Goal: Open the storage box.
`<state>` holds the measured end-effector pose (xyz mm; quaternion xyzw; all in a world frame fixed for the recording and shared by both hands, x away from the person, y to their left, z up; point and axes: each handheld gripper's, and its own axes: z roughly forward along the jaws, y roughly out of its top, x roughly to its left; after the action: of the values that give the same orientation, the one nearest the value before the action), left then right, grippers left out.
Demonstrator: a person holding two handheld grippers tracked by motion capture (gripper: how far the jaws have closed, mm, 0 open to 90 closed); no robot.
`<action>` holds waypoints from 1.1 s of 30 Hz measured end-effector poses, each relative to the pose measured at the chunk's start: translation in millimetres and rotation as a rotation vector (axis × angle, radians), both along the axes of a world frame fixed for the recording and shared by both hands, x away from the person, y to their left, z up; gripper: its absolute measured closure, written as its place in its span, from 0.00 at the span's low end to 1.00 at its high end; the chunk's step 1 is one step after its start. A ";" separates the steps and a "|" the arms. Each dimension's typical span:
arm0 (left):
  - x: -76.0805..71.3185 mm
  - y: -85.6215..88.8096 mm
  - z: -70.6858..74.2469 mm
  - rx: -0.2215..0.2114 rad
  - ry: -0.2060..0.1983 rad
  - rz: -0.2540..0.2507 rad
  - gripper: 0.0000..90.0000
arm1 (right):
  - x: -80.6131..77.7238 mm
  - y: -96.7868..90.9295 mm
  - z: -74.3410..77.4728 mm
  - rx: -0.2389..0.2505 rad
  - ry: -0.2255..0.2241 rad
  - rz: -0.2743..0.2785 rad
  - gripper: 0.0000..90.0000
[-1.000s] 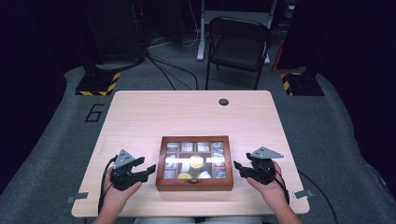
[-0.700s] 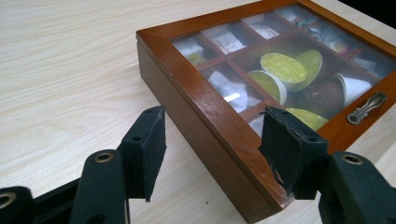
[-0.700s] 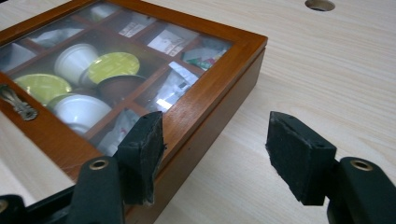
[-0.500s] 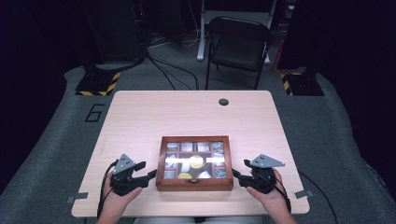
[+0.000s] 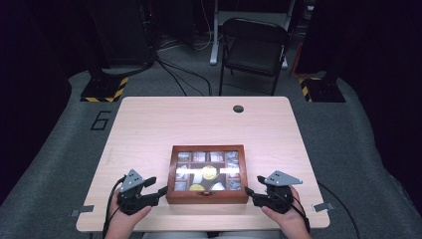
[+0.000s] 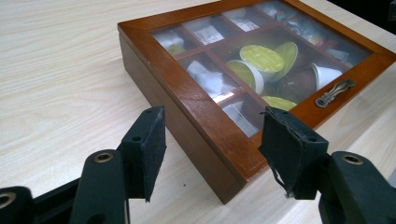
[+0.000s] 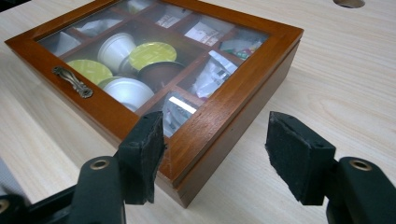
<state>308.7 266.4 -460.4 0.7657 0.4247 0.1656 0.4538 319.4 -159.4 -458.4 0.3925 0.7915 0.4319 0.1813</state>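
One wooden box [image 5: 207,198], two grippers [image 5: 155,188] beside it, one table [image 5: 199,124]

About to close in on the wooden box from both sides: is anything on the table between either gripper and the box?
Nothing visible. The left gripper and right gripper sit at the near corners of the wooden box, with bare table beside them.

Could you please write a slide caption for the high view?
Two hand-held black claws, left and right, flank a closed glass-lidded brown wooden box of capsules and sachets on a pale wooden table.
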 end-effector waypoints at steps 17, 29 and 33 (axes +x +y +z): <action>-12.1 0.2 -1.4 -0.002 0.013 -0.009 0.45 | -12.6 3.4 -1.7 0.001 0.007 0.021 0.41; -11.7 -4.1 -9.8 0.032 0.038 -0.021 0.44 | -11.7 8.8 -9.5 -0.020 0.035 0.049 0.42; -9.9 -3.6 -12.2 0.046 0.054 -0.028 0.43 | -10.2 9.8 -13.4 -0.018 0.045 0.058 0.41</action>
<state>298.8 262.8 -472.6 0.7861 0.4222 0.1481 0.4265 309.3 -149.7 -471.9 0.3775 0.8104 0.4207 0.1543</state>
